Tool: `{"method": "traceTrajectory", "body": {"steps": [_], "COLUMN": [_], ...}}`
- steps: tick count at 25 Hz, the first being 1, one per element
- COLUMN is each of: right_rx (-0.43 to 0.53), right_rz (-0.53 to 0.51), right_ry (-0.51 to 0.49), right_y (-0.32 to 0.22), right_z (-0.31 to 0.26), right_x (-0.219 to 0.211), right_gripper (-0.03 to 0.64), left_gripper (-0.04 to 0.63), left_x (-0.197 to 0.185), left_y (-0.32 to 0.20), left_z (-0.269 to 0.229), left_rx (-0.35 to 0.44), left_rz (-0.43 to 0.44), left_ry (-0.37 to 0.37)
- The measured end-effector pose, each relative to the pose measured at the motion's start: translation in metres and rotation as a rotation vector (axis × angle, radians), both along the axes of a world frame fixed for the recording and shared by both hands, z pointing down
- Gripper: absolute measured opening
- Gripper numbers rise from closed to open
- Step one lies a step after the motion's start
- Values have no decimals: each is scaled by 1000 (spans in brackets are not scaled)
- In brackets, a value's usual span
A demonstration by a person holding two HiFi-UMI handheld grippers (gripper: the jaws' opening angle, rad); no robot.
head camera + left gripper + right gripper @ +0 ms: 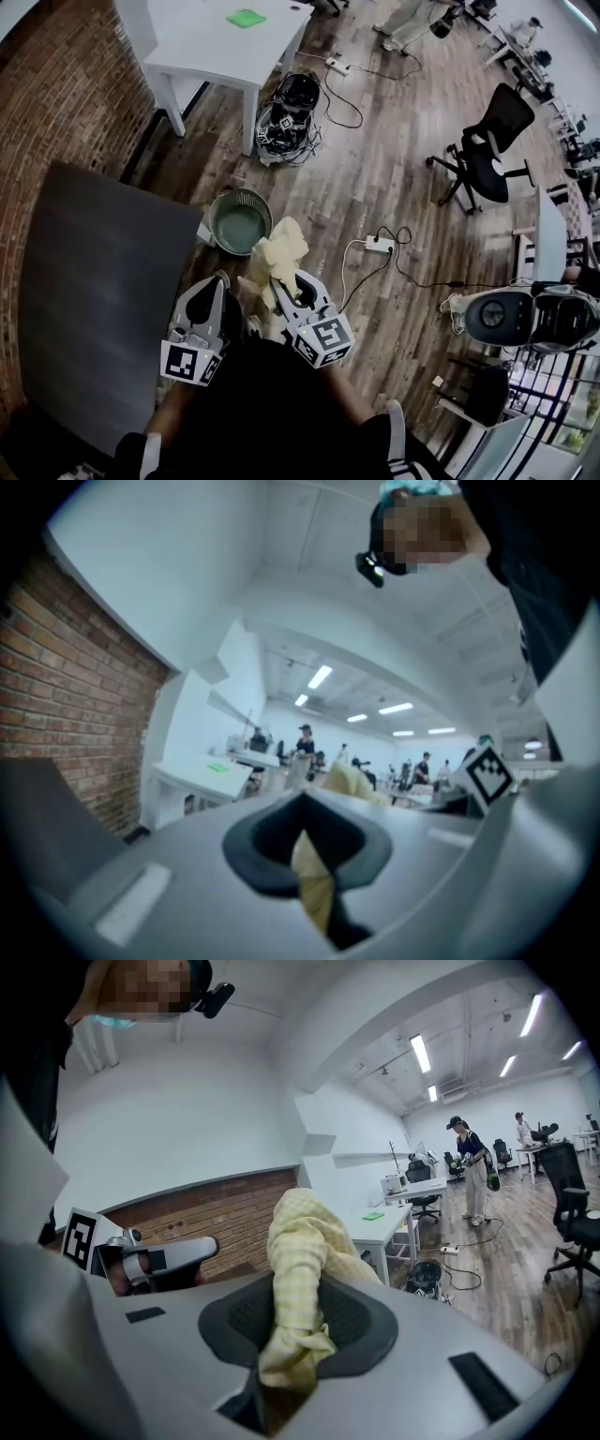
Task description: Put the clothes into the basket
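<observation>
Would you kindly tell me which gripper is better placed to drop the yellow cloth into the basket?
Probably the right. The right gripper clamps the bulk of the yellow cloth, which shows bunched next to the basket; the left gripper pinches only a thin edge.

A black top (253, 412) is worn, with white stripes seen on a sleeve (394, 439) at its lower right. Just above the top, the left gripper (219, 281) and right gripper (294, 281) are cased in light-grey shells with black spade-shaped jaw pads; a cube (323, 339) of black-and-white square markers is fixed on each.
</observation>
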State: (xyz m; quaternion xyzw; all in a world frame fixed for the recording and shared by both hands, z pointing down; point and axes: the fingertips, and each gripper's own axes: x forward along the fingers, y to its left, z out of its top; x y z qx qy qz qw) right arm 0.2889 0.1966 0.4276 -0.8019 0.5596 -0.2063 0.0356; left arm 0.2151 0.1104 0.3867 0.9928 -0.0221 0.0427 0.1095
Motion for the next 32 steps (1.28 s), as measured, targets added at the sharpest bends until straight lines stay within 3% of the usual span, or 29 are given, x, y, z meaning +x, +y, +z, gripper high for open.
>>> {"method": "traceTrajectory", "body": {"steps": [26,32], "right_rx": [-46,-41], "right_rz": [91,55], "right_ry": [2,-5], "right_y": [-100,-116], "right_z": [-2,5], "right_x": [77,95], "right_gripper": [95,95], "left_gripper": [5,5], "left_x": [84,106], "left_y": [-111,-125], "left_z": [4,8], "left_rx": [-47,-31], "left_rz": [77,25], "left_ry": [5,-9]}}
